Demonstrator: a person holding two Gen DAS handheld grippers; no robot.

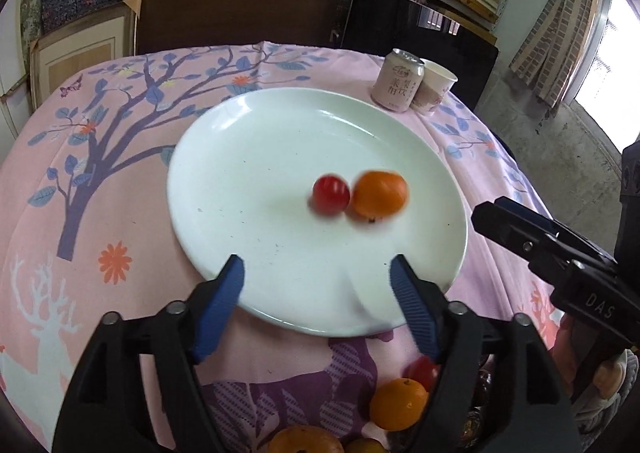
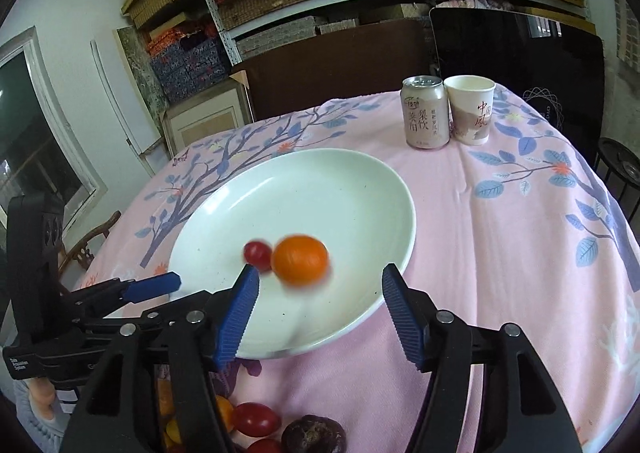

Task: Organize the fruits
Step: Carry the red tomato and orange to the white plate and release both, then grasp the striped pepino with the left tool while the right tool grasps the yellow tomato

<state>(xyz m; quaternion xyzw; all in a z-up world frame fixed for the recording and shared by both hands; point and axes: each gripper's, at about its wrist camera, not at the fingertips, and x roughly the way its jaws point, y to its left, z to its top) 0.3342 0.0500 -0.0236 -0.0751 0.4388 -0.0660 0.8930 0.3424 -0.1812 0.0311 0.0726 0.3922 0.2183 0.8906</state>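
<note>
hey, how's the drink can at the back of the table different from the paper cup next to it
The drink can is metal with a closed top; the paper cup is open at the top. The can has straight sides; the cup tapers toward its base. Both stand upright side by side on the pink tablecloth, both printed with Chinese characters.

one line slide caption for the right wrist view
Open right gripper above a white plate holding a cherry tomato and an orange.
</note>
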